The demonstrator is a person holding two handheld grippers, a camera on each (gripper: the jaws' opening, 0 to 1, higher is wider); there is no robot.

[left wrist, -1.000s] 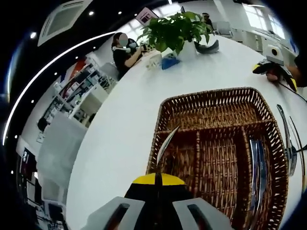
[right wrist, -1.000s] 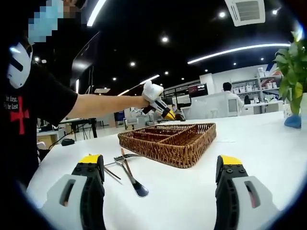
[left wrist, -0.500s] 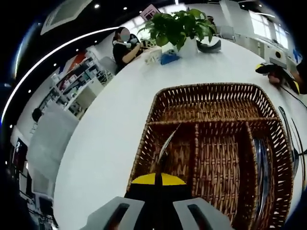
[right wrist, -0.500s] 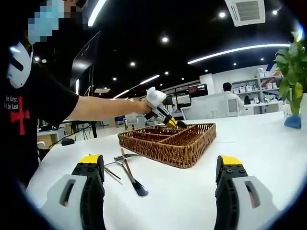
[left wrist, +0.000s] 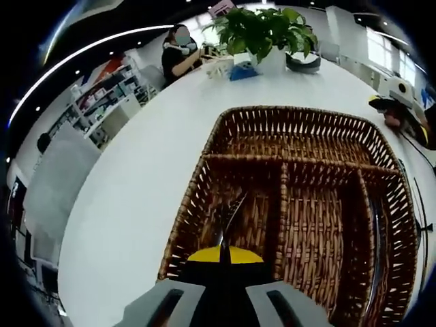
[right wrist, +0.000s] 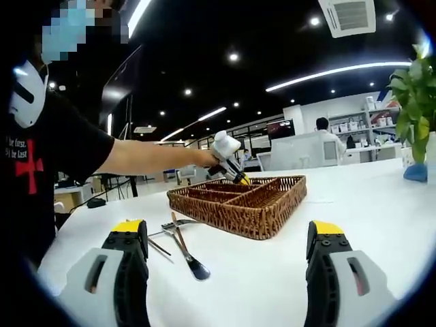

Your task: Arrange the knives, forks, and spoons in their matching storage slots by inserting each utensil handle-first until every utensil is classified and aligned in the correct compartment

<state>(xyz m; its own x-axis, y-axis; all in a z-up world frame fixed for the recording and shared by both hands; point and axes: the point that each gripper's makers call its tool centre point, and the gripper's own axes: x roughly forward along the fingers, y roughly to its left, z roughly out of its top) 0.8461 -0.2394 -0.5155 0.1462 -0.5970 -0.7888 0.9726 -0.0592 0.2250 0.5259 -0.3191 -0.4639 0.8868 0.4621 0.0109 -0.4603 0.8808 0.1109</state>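
Since 1 s ago the left gripper has dipped lower into the basket, jaws clamped on a knife whose blade points into the left slot; its handle is hidden. The right gripper rests wide open near loose cutlery on the table.

Open-plan office, long white table, display shelves, ceiling air-conditioning unit, potted plant

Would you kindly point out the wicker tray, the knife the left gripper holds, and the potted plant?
wicker tray [left wrist: 300,117]: left gripper view, far rim.
knife [left wrist: 230,212]: left gripper view, blade.
potted plant [left wrist: 262,27]: left gripper view, leaves.
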